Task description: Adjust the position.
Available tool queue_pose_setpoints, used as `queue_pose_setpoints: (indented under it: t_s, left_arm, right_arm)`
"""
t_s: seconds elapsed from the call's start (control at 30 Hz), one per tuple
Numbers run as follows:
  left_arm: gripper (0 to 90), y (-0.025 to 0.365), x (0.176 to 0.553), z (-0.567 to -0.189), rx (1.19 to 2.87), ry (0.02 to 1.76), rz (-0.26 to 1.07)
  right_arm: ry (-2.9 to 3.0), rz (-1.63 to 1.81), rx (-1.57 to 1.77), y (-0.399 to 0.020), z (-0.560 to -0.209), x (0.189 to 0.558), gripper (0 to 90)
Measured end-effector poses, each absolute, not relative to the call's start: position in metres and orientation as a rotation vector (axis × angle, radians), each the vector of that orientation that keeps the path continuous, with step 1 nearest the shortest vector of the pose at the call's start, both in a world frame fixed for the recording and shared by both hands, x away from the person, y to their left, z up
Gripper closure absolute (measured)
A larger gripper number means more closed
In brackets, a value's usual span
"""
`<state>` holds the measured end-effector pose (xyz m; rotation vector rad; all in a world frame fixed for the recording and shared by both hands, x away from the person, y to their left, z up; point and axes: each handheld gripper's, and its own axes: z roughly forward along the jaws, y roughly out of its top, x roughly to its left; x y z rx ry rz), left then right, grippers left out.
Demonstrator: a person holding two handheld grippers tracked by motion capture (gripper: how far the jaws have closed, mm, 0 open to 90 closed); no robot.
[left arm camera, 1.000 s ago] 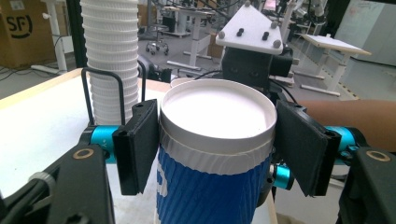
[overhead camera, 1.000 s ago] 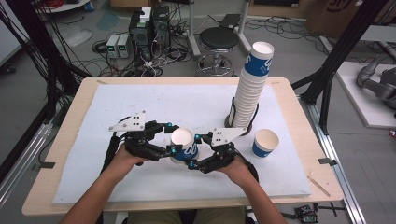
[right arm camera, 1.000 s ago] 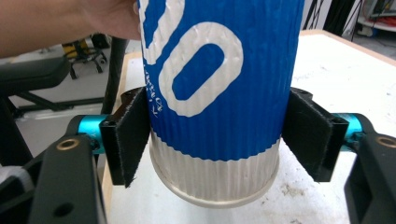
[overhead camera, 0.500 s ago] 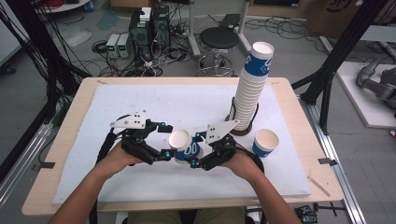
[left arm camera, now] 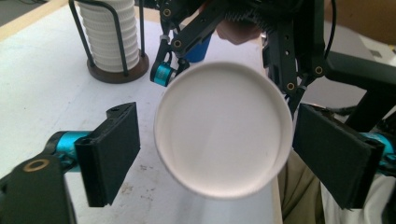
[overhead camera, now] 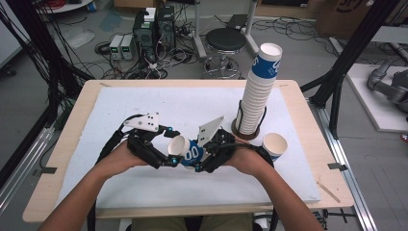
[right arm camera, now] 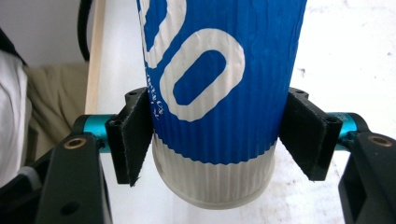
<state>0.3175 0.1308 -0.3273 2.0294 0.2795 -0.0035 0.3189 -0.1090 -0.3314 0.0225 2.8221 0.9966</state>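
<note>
Now the white-topped table (overhead camera: 144,101) carries the tall stack of paper cups (overhead camera: 255,96) in its wire holder, and one loose blue cup (overhead camera: 275,146) stands just beside it. Out front, the right gripper (overhead camera: 198,163) is clamped on a blue-and-white ribbed cup (overhead camera: 188,153), lying tilted above the table with its rim toward the left gripper (overhead camera: 169,156). That one's jaws have just been opening — they stand apart on either side of the rim, pads clear. A handover or a pull-apart looks in hand; next, the right hand must carry the cup clear. Whether a second cup is nested inside — hard to say.
</note>
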Motion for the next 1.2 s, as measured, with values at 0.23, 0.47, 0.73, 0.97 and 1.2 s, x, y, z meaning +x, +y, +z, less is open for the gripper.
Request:
queue_pose_setpoints:
  t_s: [0.23,0.47,0.73,0.97,1.2]
  left_arm:
    - [21.1,0.124,0.32,-0.329,2.071,0.268,-0.027]
    - [28.8,0.122,0.32,-0.331,2.12,0.232,-0.047]
    - [30.4,0.12,0.319,-0.335,2.135,0.196,-0.03]
    - [30.4,0.126,0.32,-0.343,2.093,0.198,-0.025]
    - [30.3,0.137,0.319,-0.352,1.973,0.221,-0.029]
  right_arm:
    - [2.858,0.92,-0.001,-0.102,-0.33,0.318,30.5]
    - [2.876,0.857,-0.03,-0.098,-0.33,0.316,30.4]
    - [2.879,0.822,-0.027,-0.097,-0.333,0.313,24.7]
    - [2.783,1.127,0.089,-0.119,-0.332,0.317,18.8]
    - [2.658,1.448,0.201,-0.145,-0.335,0.318,18.8]
